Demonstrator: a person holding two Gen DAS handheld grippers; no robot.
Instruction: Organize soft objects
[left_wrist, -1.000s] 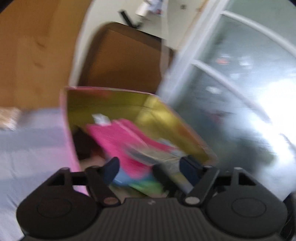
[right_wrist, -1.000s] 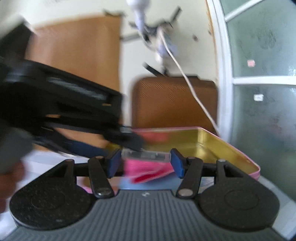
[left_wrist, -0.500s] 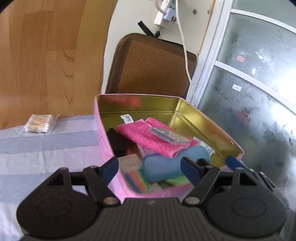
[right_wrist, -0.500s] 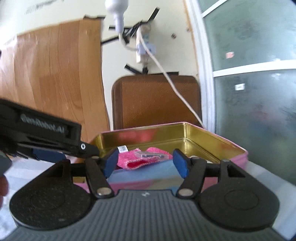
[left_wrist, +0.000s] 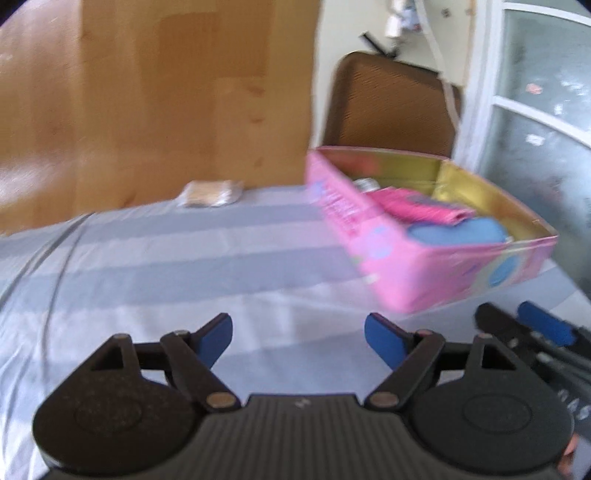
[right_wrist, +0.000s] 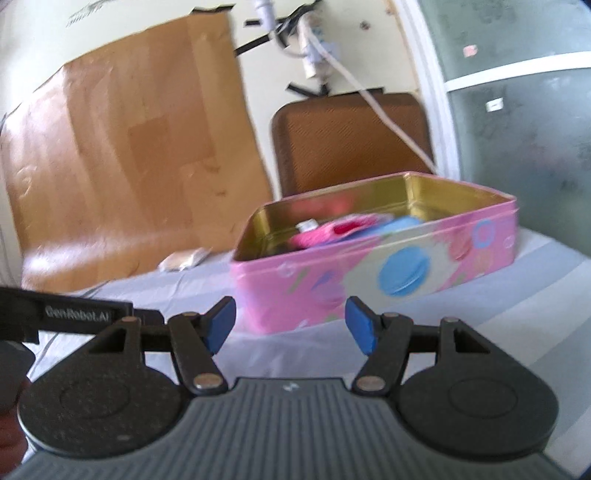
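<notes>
My left gripper (left_wrist: 298, 341) is opening and empty, my right gripper (right_wrist: 290, 325) apart and empty. The pink cloth (left_wrist: 417, 210) in the tin (right_wrist: 369, 273) looks soft and light; I would pinch a fold.

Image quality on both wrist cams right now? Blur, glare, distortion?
Left wrist: motion blur smears the pink tin and striped cloth; only the left gripper is sharp. Right wrist: milder blur, tin's print readable. Both: fisheye bending, bright frosted window.

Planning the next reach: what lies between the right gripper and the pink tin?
Only bare striped cloth: in the right wrist view nothing sits between the open right gripper and the pink tin.
</notes>
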